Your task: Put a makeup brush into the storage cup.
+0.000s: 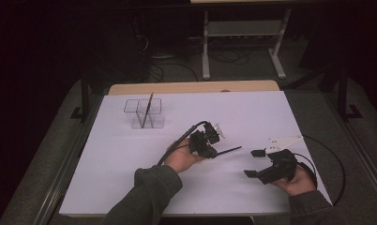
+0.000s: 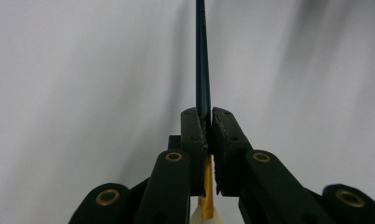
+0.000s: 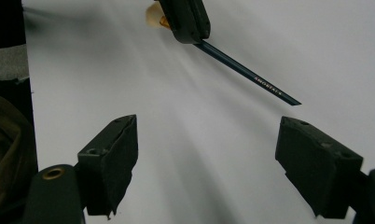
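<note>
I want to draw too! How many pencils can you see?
2. One pencil is clamped in the left gripper. The other pencil stands tilted in the clear holder at the back of the table.

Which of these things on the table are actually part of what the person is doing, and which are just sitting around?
In use:
- pencil, clamped in the left gripper
- right gripper, jaws wide open, near the pencil's tip
- clear holder, with another pencil standing in it; probably where this one goes

Just there:
- white table sheet
- metal frame on the floor behind
</note>
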Available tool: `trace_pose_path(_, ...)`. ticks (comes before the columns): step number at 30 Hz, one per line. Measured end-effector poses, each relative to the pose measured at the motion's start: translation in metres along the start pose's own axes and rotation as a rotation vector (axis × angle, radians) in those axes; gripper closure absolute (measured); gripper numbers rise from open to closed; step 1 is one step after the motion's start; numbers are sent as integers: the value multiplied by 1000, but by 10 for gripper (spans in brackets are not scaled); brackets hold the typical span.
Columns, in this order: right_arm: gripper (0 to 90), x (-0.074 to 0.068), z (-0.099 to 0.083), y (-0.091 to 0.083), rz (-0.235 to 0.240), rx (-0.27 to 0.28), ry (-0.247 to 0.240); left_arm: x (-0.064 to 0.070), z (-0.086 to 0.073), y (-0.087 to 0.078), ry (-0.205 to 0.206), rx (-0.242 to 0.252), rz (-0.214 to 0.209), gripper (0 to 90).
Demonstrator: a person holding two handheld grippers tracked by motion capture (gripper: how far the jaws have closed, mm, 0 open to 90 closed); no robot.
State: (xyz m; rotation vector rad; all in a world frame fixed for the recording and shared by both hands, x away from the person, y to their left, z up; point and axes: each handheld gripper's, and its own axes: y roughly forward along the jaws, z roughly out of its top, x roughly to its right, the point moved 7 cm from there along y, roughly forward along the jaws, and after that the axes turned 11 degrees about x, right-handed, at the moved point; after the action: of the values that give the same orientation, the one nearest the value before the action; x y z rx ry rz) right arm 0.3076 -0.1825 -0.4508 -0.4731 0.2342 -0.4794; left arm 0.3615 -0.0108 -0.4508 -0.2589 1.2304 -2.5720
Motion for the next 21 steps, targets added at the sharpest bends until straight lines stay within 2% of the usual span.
trace_pose_path(11, 209, -11, 16, 5, 28, -13, -50, 10, -7, -31, 29, 0, -28, 839)
trace_pose_path(17, 212, -17, 30, 10, 49, -37, -79, 18, -10, -46, 56, 5, -45, 839)
trace_pose_path(21, 217, -21, 41, 13, 65, -48, -117, 24, -12, -55, 77, 7, -48, 839)
